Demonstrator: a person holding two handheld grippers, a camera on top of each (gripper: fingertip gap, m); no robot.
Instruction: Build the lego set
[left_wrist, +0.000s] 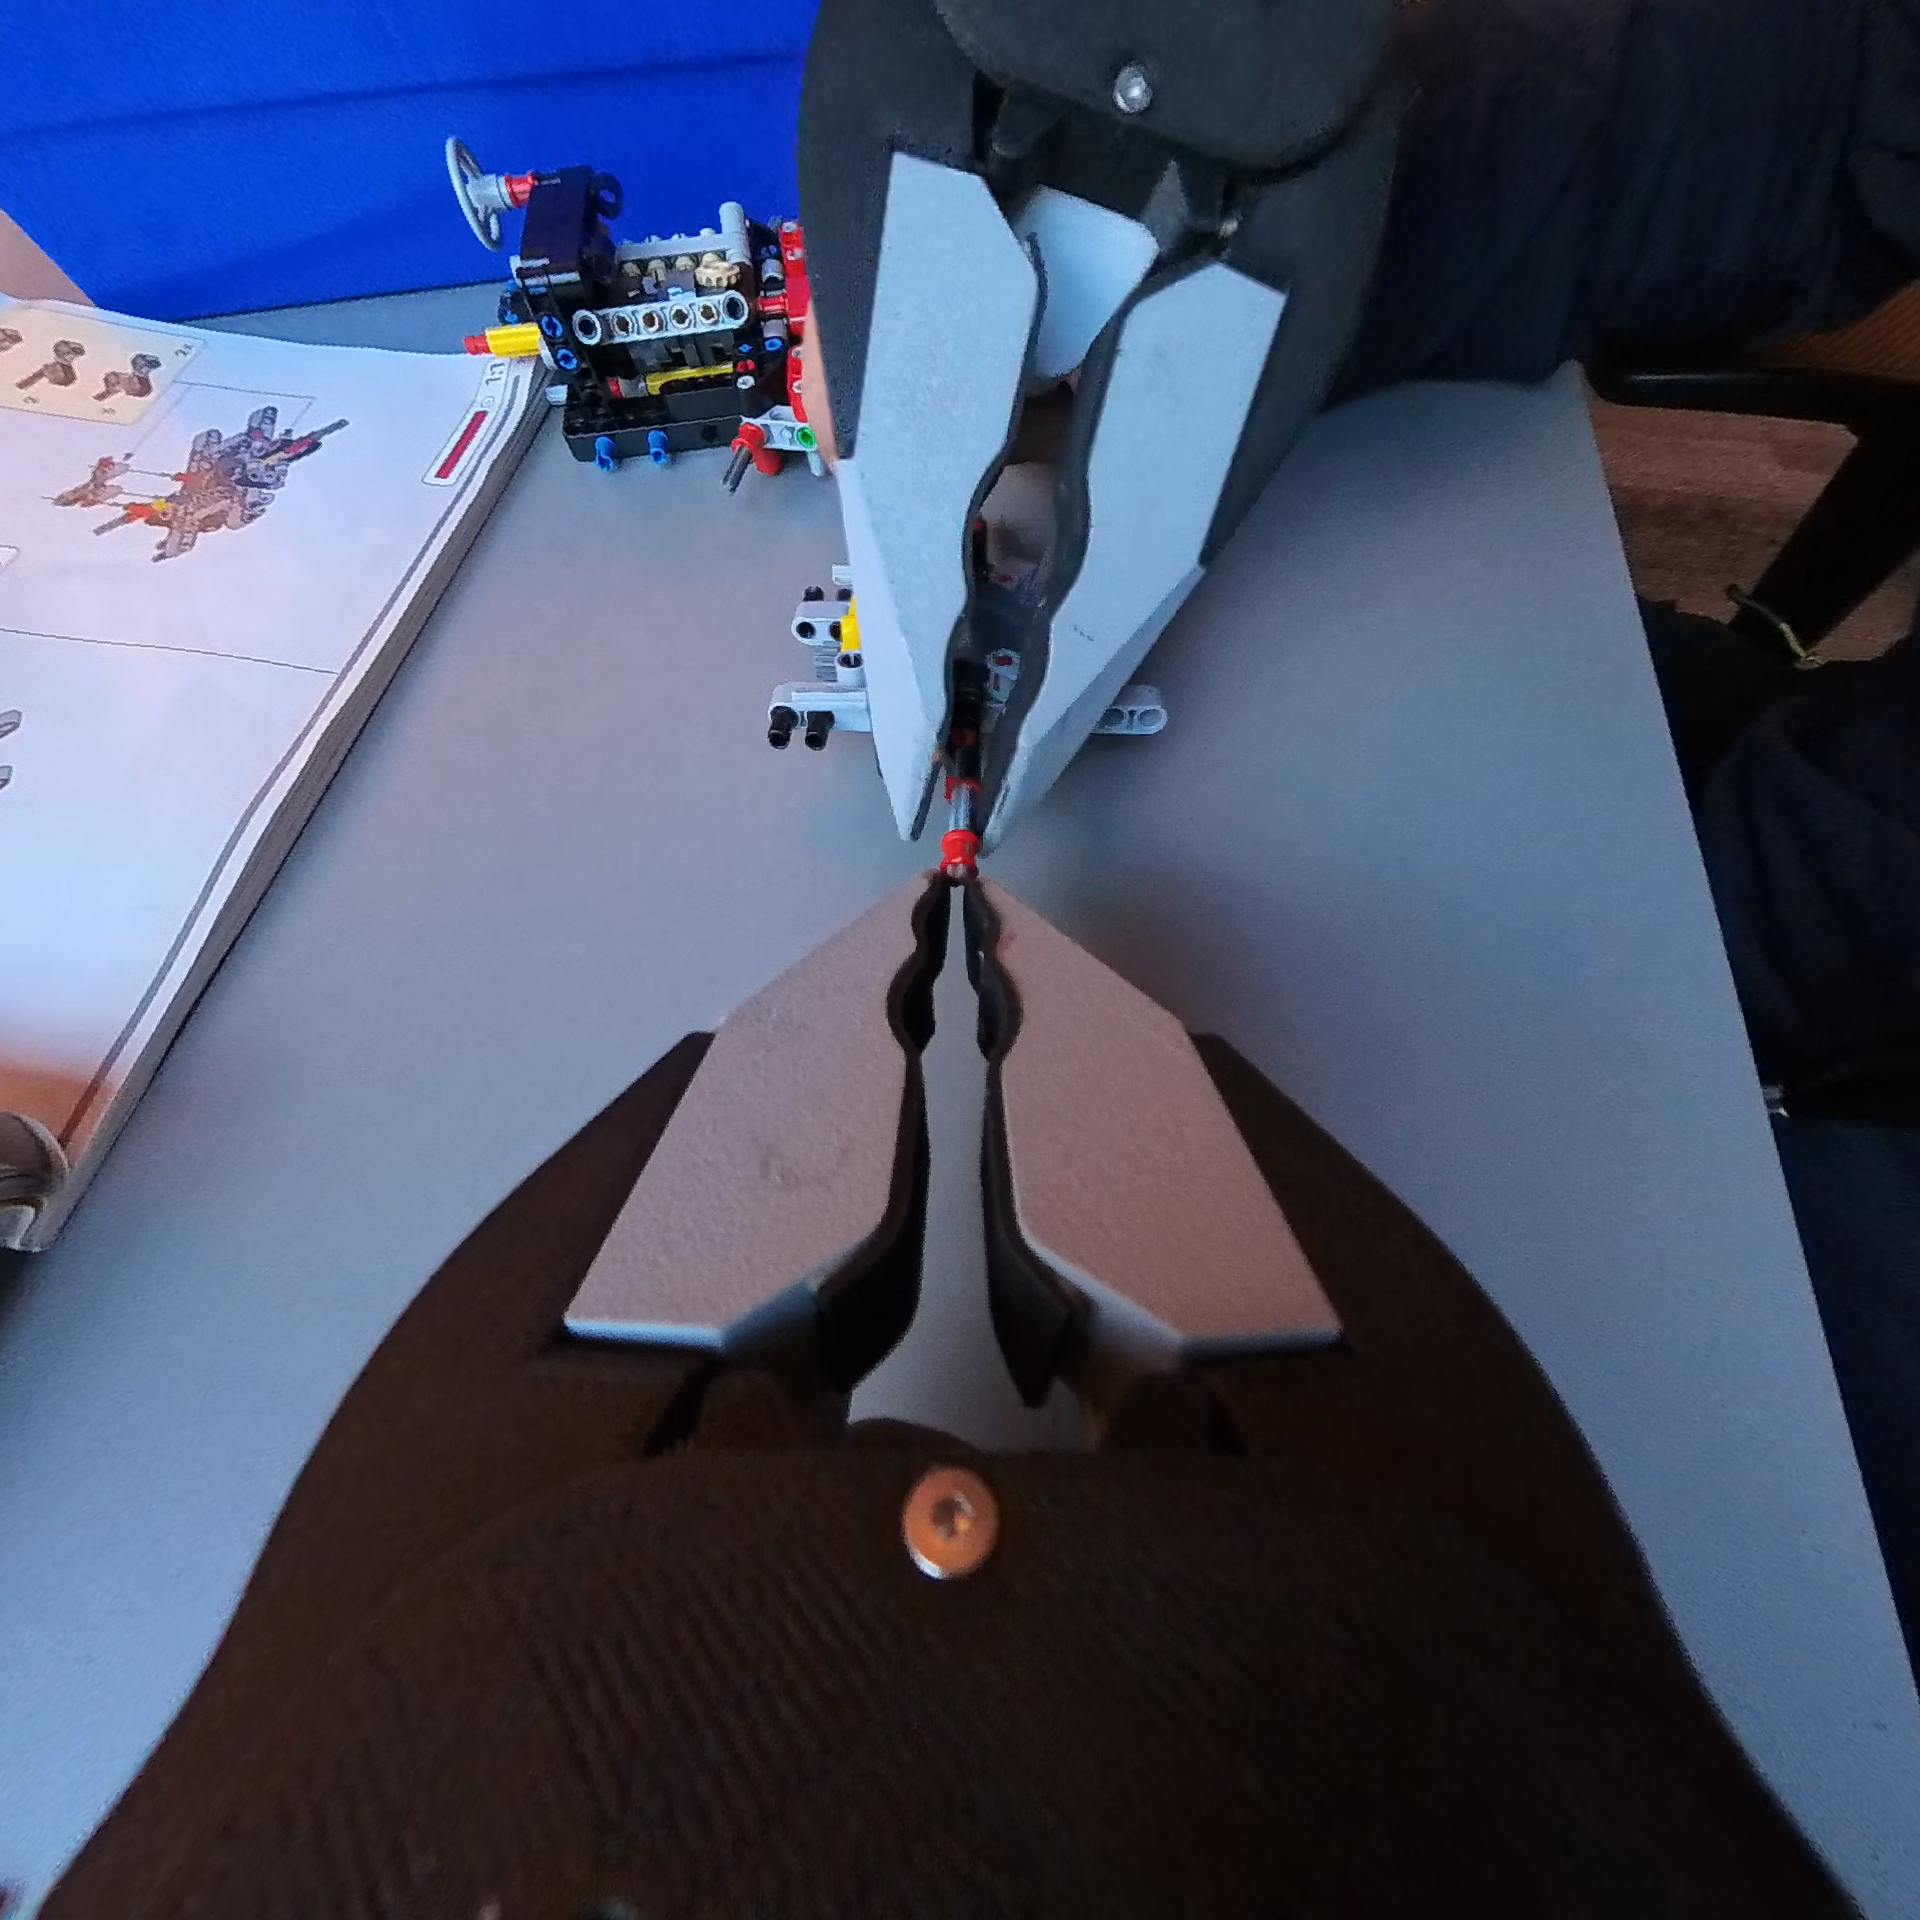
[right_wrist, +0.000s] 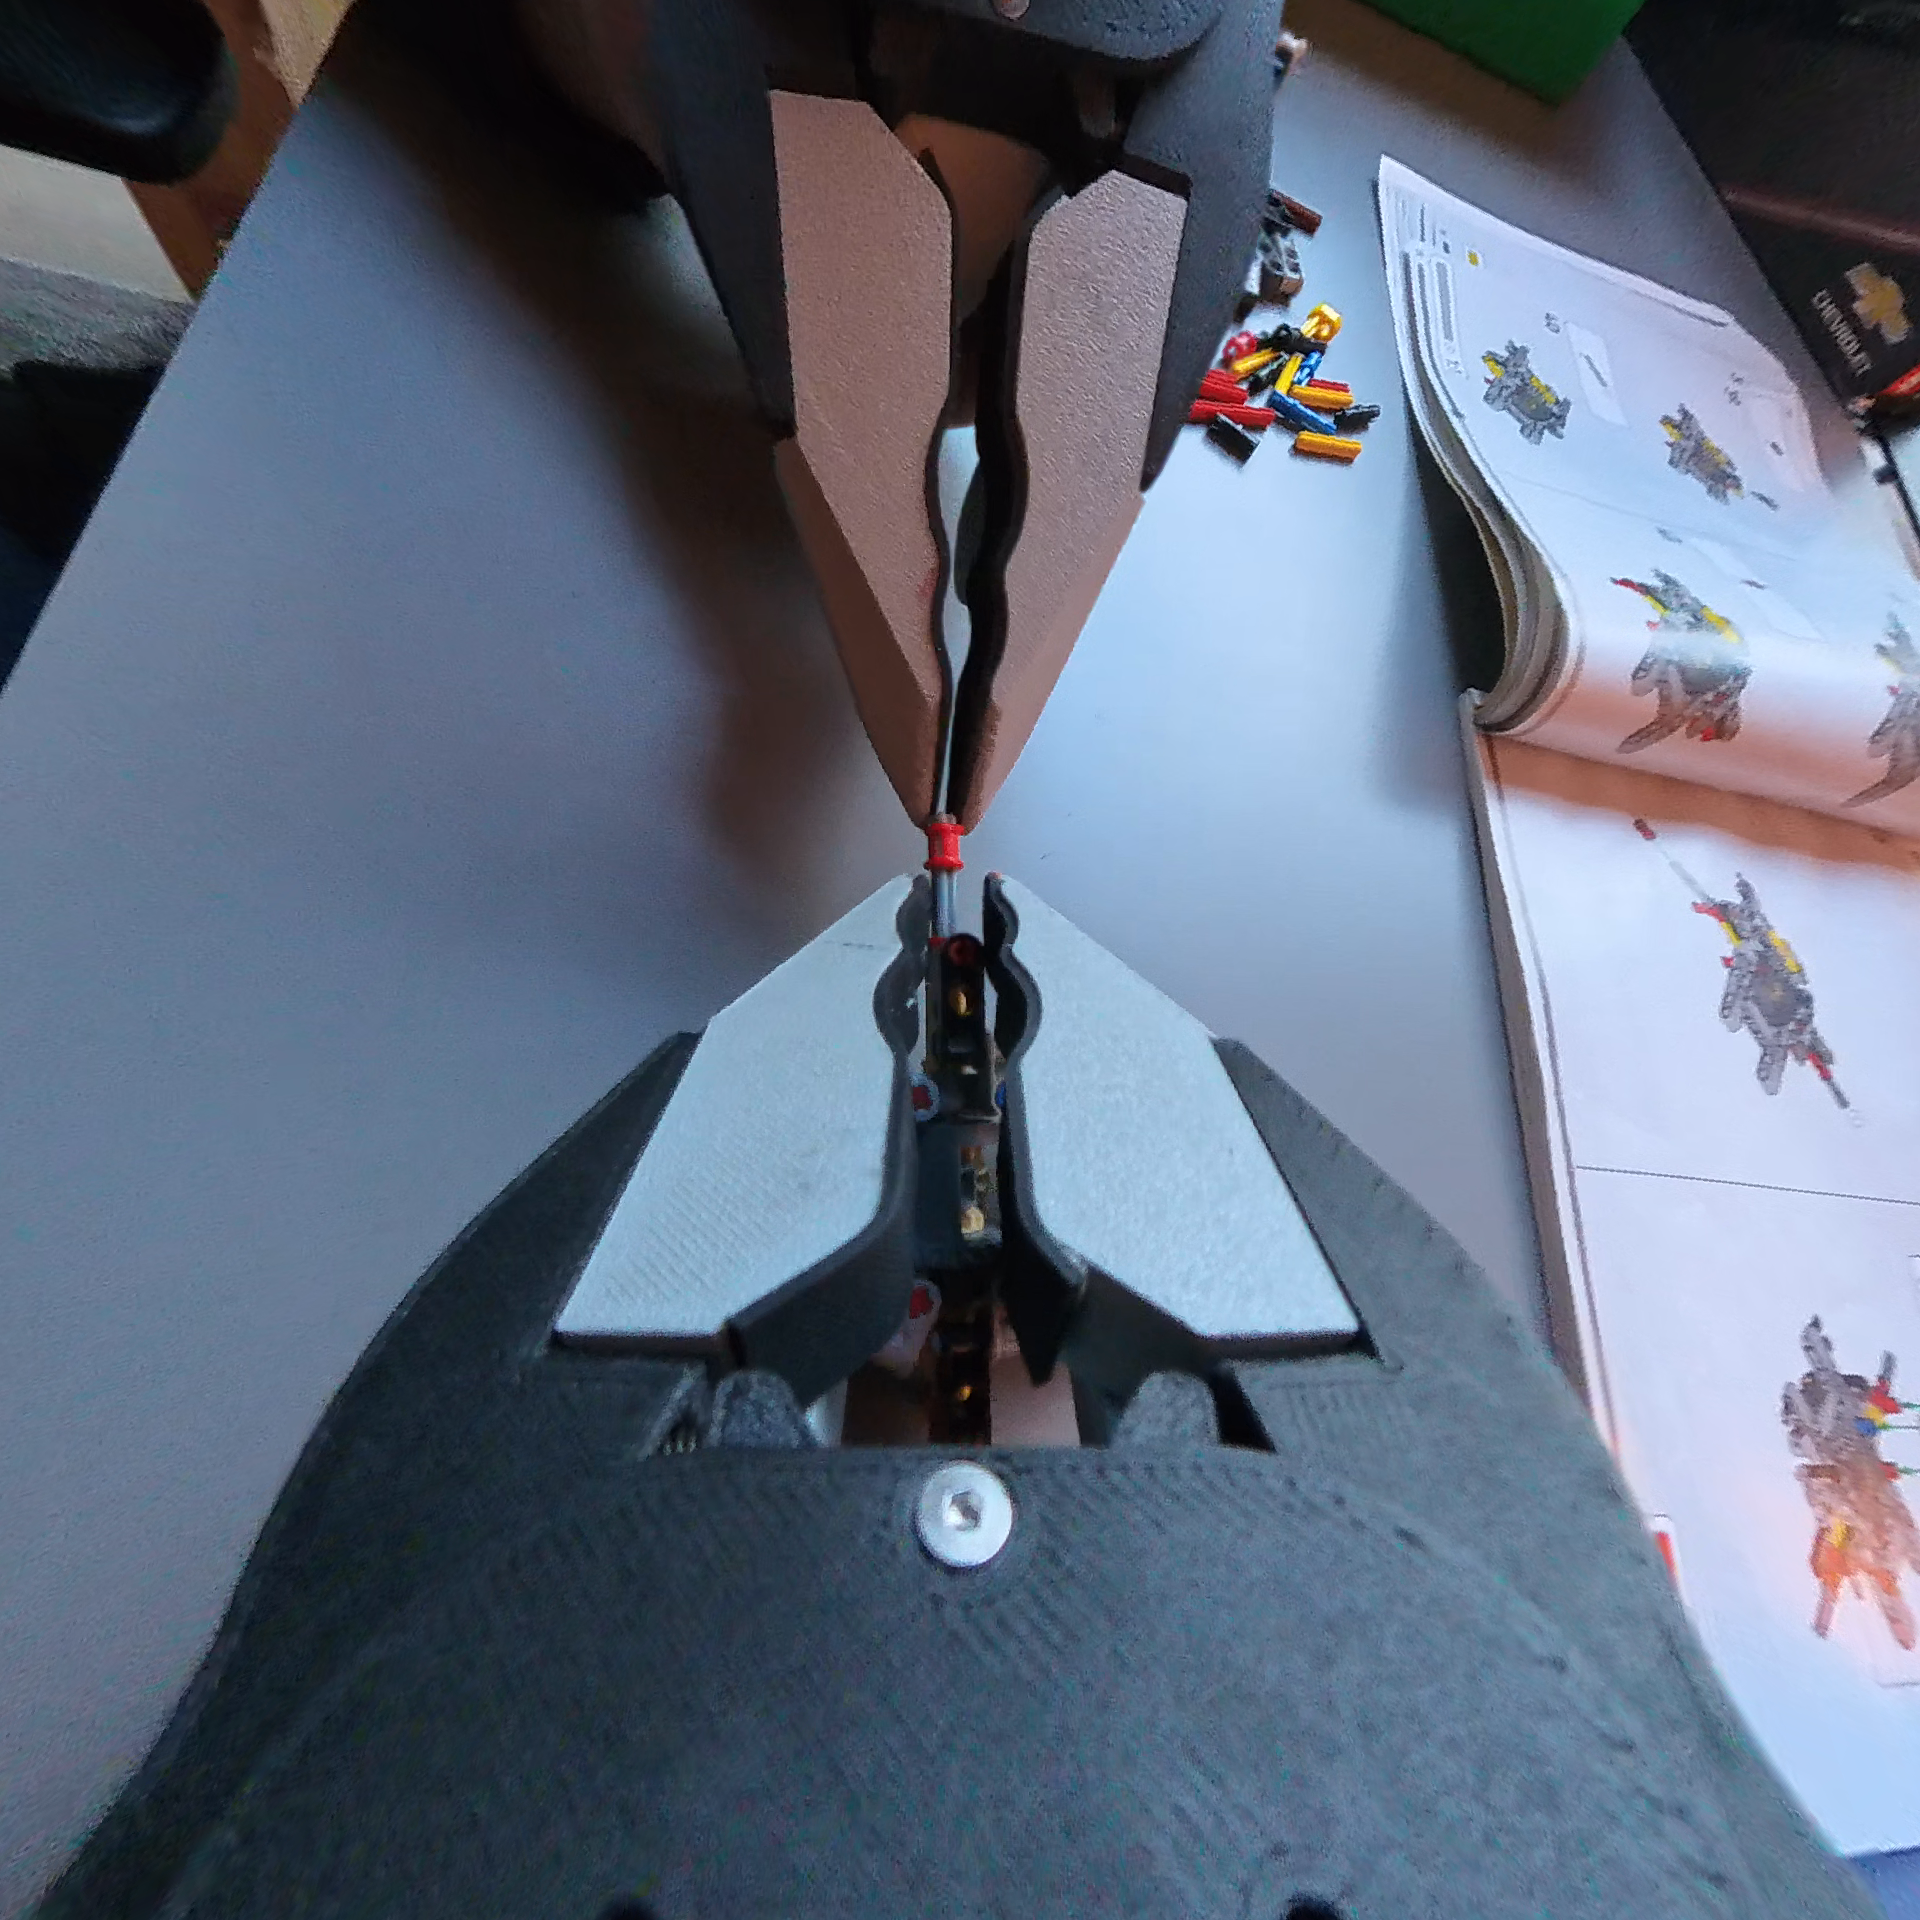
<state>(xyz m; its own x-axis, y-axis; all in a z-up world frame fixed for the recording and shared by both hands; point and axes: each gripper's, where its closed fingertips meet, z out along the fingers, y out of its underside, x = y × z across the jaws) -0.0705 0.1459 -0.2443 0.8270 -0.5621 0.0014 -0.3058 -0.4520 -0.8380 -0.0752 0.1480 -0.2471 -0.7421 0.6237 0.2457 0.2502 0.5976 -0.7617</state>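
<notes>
Left tool (left_wrist: 954, 883), tips pinched on the end of a thin grey axle (right_wrist: 943, 894), faces the right tool (right_wrist: 948, 883), which clamps a black toy-brick assembly (right_wrist: 961, 1023) carrying that axle and its red bushing (left_wrist: 957, 844) above the grey worktop (left_wrist: 623, 831). The opposed grips steady both ends. The tool's fingers hide most of the assembly.

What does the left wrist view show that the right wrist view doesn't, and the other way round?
Only the left wrist view shows the half-built brick model against the blue backdrop, and a small grey subassembly behind the right claw.

Only the right wrist view shows the pile of loose coloured pins and the black beam piece clamped inside the right claw.

Both show the grey table, the open instruction booklet, the left claw shut at the thin axle's end, and the red bush between the tips.
</notes>
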